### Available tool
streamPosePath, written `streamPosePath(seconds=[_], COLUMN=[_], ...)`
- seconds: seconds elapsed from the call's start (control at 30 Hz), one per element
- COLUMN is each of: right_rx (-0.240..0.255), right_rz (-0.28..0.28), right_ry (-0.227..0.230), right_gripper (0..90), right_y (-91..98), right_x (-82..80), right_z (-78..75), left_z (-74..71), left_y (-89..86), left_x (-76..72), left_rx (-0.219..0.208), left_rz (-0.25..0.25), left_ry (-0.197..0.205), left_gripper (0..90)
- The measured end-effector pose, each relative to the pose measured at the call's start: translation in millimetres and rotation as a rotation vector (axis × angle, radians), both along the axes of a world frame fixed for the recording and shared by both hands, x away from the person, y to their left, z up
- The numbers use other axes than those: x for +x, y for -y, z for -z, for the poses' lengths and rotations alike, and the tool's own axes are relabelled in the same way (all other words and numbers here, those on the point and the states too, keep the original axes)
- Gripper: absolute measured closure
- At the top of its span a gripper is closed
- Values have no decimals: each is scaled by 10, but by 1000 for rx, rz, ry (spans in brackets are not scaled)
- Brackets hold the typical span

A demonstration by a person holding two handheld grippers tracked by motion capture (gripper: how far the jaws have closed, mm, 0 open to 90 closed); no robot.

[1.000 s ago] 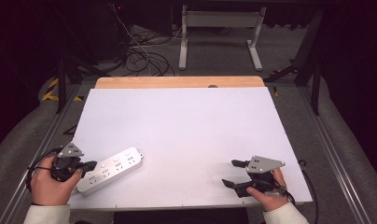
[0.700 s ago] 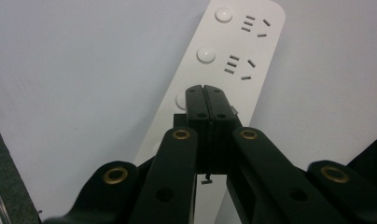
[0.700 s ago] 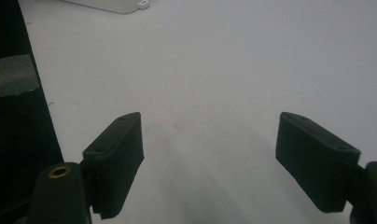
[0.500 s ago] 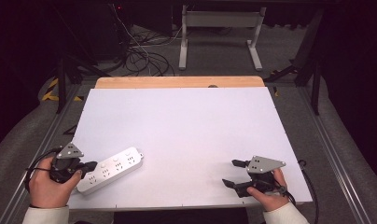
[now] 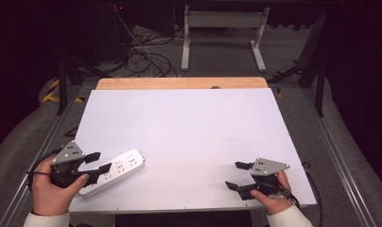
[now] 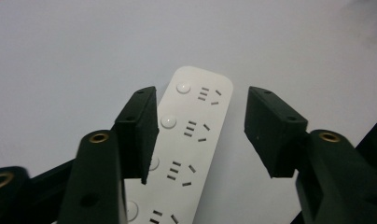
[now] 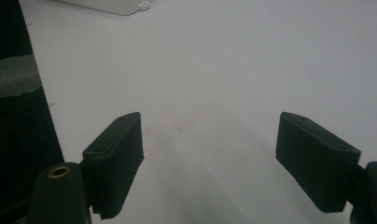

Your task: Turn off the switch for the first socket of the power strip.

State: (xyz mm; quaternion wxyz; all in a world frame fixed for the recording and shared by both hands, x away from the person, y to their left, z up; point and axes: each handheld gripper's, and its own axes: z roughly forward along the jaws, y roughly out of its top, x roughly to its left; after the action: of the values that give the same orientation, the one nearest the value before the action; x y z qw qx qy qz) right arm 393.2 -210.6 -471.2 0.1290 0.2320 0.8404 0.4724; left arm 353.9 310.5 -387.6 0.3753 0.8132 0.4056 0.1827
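A white power strip (image 5: 114, 170) lies flat near the front left corner of the white table (image 5: 189, 127), set at a slant with its far end pointing away and to the right. The left claw (image 5: 98, 162), held in the person's left hand (image 5: 52, 191), sits over the near end of the strip with its jaws apart. In the left gripper view the power strip (image 6: 189, 140) runs up between the two black jaws; the jaw on the left of that view overlaps the strip's edge, while the other stands clear of it with bare table between. Whether either jaw touches the strip cannot be told; nothing is clamped.

The right claw (image 5: 237, 176) rests near the front right corner of the table, held in the right hand (image 5: 269, 196), well apart from the strip. Its jaws are spread wide over bare table surface, holding nothing, as the right gripper view shows (image 7: 210, 163).

Between the two claws the white surface has nothing on it. A strip of bare wood (image 5: 179, 83) shows along the table's far edge. Beyond it, on the floor, lie tangled black cables (image 5: 142, 59) and the white legs of a frame (image 5: 222, 33). Metal rails (image 5: 335, 156) flank the table on either side.
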Motion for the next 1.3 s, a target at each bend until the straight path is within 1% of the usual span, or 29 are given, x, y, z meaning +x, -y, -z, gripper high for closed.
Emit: streamPosePath(seconds=[0.03,0.07,0.13,0.2,0.27,0.3,0.33,0.4,0.47,0.53,0.6,0.63,0.7,0.8,0.93,1.1,1.13,1.17,1.23,1.3], right_rx=[0,0,3,1,2,2,3,3,3,4,7,8,8,13,15,22,22,23,27,28], right_rz=[0,0,1,1,0,1,1,0,-1,-1,-1,-2,-2,-2,-4,-10,-11,-12,-14,-14], right_ry=[0,0,0,0,0,0,-1,1,2,3,5,6,8,11,16,27,27,29,30,32], right_gripper=[237,236,235,234,234,234,234,234,233,233,232,232,231,229,226,225,225,225,224,224], right_y=[-1,-1,0,2,2,2,2,2,4,4,4,4,5,8,12,17,16,16,15,16], right_x=[-1,-2,-3,-3,-2,-3,-3,-4,-6,-7,-8,-8,-10,-12,-15,-23,-24,-23,-26,-31], right_z=[0,0,0,-2,-2,-2,-3,-4,-6,-8,-9,-9,-12,-15,-19,-30,-31,-31,-33,-38], left_z=[-4,-7,-3,0,-4,-5,-3,8,26,51,93,118,170,244,350,471,493,515,556,598], left_y=[4,1,13,36,60,73,85,120,151,175,221,254,323,421,534,625,640,659,697,737], left_x=[-4,-1,-2,-15,-23,-27,-23,-21,-13,-3,9,16,36,66,105,140,150,156,177,190], left_rx=[-16,-23,-61,-92,-116,-134,-144,-171,-184,-205,-232,-243,-243,-233,-229,-253,-250,-247,-236,-235], left_rz=[5,13,26,30,38,51,62,81,100,113,125,133,151,173,211,235,240,242,253,261], left_ry=[10,32,66,97,119,126,143,142,144,166,179,178,172,168,179,196,204,201,182,177], left_gripper=[391,360,314,308,277,260,246,221,201,190,170,170,170,170,174,184,187,189,205,204])
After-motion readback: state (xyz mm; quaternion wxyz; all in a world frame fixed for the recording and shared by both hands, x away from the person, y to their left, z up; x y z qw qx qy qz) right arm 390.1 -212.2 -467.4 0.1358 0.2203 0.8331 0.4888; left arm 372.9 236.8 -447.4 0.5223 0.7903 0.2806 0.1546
